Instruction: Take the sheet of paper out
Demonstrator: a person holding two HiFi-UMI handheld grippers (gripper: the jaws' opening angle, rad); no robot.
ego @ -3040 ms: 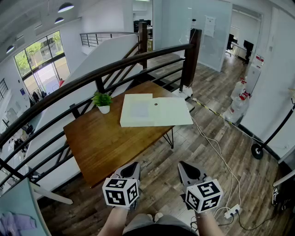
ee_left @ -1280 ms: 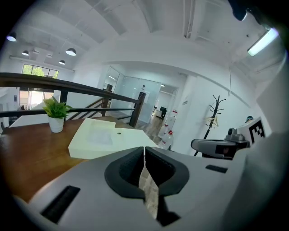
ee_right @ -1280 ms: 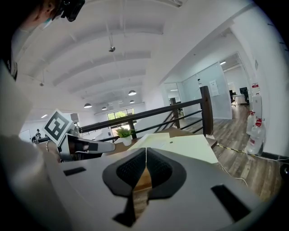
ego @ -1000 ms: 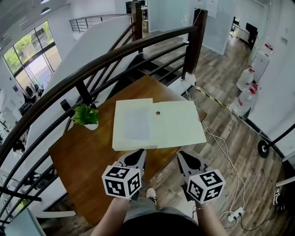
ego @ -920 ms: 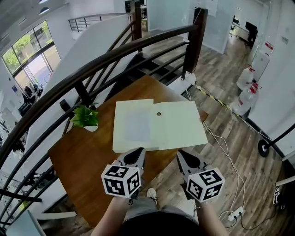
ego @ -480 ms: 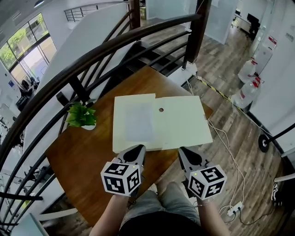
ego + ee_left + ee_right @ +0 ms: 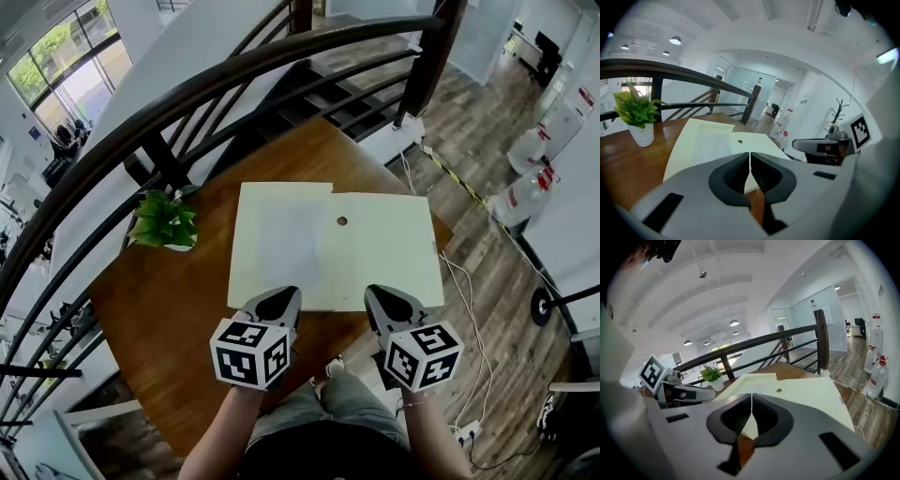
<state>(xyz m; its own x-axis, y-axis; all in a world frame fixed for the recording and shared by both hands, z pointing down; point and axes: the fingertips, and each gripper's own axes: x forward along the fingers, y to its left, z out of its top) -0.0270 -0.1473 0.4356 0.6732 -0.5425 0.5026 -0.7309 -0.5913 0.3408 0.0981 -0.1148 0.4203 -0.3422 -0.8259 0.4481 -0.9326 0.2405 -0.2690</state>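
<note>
Head view looks down on two arms reaching out, with a gripper in each hand. Closest to the person, the left gripper [image 7: 278,300] and the right gripper [image 7: 389,302] are side by side, over the near edge of the table [image 7: 169,309]. In the left gripper view its two jaws are pressed together with nothing between them. The right gripper view shows the same: jaws together, nothing held. Neither one seems to touch anything.

Just past the tips lies a big, flat, cream folder [image 7: 384,253] on the wood. It has a little round spot [image 7: 342,221] near its top middle. Its left half shows a paler box shape. I think that is the sheet of paper [image 7: 289,239], tucked inside.

Farther back, a small green plant [image 7: 164,223] stands left of the folder, apart from it. Behind it runs a dark railing [image 7: 234,80].

The job looks hardly begun: the grippers are near the folder and the paper is not out yet. Next, I think both need to open. One could hold the folder down or lift its cover. The other could pinch an edge of the paper and slide it out. Paper is thin, so finding that edge may be the hard part.
</note>
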